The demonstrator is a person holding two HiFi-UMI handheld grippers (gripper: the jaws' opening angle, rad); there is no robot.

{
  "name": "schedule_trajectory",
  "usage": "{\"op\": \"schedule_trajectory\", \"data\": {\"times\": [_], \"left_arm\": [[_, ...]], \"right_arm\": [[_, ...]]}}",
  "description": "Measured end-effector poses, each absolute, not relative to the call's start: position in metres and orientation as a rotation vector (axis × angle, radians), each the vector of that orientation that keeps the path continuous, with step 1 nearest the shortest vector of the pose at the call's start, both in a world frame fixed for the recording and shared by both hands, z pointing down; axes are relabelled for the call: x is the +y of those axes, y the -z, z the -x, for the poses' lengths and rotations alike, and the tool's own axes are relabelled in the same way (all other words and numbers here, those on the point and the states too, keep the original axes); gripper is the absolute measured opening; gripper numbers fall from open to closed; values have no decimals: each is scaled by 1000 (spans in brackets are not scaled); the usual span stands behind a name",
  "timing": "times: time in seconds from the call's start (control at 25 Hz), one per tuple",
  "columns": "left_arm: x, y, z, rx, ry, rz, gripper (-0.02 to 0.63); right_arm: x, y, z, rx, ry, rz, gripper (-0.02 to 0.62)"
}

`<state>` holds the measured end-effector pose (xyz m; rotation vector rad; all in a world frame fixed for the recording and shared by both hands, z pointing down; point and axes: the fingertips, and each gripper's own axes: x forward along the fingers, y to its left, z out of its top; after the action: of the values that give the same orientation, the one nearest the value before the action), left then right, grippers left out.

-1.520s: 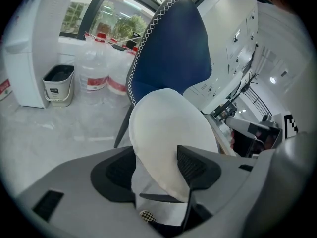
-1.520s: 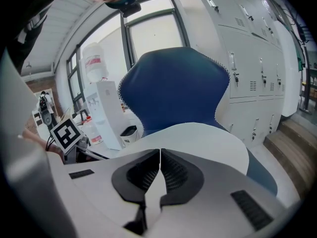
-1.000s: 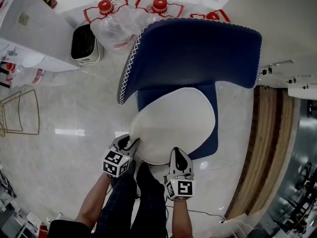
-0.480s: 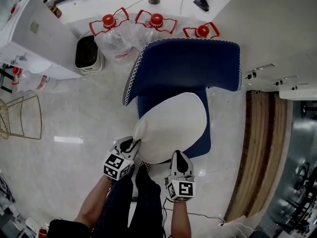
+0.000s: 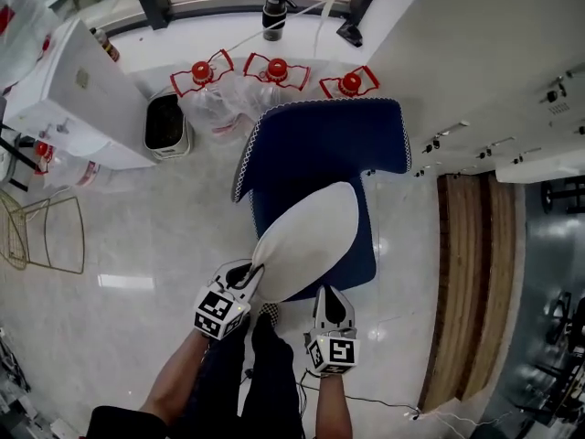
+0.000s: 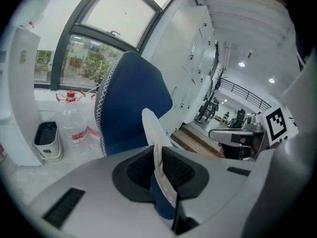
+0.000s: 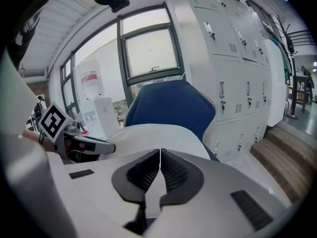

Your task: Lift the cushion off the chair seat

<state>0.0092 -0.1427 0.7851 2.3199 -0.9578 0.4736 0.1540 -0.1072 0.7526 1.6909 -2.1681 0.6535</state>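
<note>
A white oval cushion is tilted up off the seat of a blue chair, with its near edge raised. My left gripper grips the cushion's near-left edge. Its jaws are closing, and the left gripper view shows the thin cushion rim pressed between the pads of that gripper. My right gripper is shut on the near-right edge. In the right gripper view the cushion spreads out beyond that gripper, in front of the chair back.
Three big water bottles with red caps stand behind the chair, beside a dark bin and a white cabinet. A wooden step runs along the right. A gold wire rack stands at the left. The person's legs are below the cushion.
Both grippers have risen with the cushion's near edge. The cushion now tilts steeply and looks narrower. The left jaws have closed further on its rim.
</note>
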Motion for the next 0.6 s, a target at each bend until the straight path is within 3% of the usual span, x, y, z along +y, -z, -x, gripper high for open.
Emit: {"op": "schedule_trajectory", "data": {"times": [0.6], "left_arm": [[-131, -652, 2, -1060, -503, -2450, 40]], "right_arm": [[-84, -635, -153, -2170, -590, -1761, 29]]}}
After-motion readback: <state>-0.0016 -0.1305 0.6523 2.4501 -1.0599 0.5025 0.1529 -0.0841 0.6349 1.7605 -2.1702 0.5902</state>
